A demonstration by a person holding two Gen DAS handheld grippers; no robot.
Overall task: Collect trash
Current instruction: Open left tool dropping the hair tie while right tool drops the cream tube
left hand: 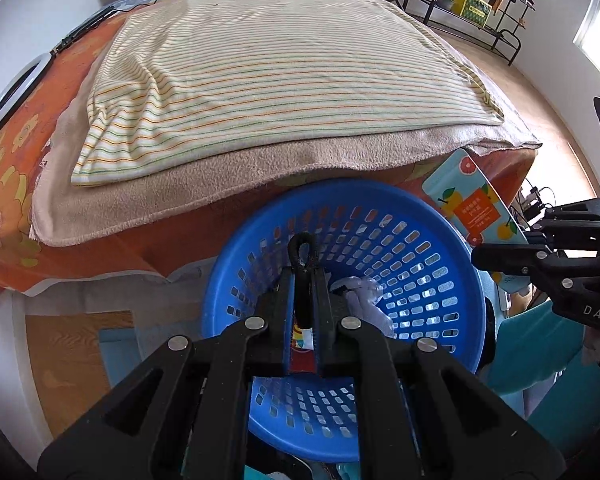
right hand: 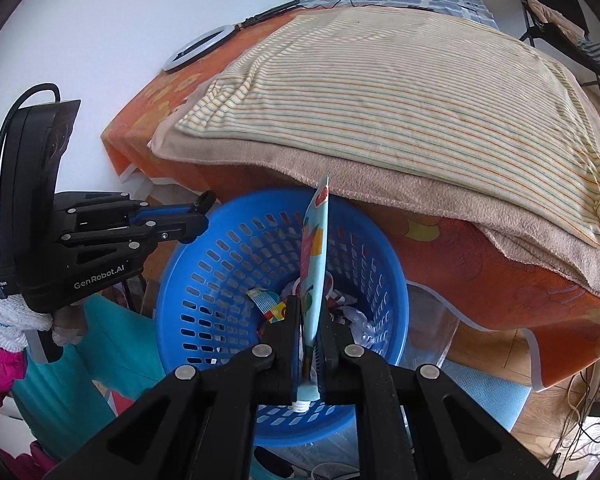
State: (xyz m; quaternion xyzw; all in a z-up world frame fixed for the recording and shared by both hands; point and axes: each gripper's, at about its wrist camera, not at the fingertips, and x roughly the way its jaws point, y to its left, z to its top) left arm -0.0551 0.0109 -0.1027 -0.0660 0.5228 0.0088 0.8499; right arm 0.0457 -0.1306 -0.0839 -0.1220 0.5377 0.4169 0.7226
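Note:
A blue perforated basket [left hand: 236, 248] stands on the floor against the bed, straight below both grippers. My left gripper [left hand: 304, 272] is shut on a small black loop [left hand: 303, 250] that sticks up past its tips, over the basket's inside. My right gripper [right hand: 309, 304] is shut on a flat light-blue pouch [right hand: 315, 248] printed with oranges, its cap end near the camera. The left wrist view shows that pouch [left hand: 474, 196] broadside, above the basket's right rim, in the right gripper [left hand: 485, 257]. At the basket's [right hand: 172, 264] left rim is my left gripper [right hand: 199, 211]. Crumpled white wrappers [left hand: 366, 300] and a striped ribbon [right hand: 265, 300] lie inside.
The bed carries a striped cloth [left hand: 284, 80] on a beige towel [left hand: 220, 184] over an orange flowered sheet [left hand: 4, 192]. A white ring light [left hand: 16, 92] lies on the bed by the wall. A black rack [left hand: 480, 4] stands at the far right; cables trail on the wooden floor [right hand: 580, 412].

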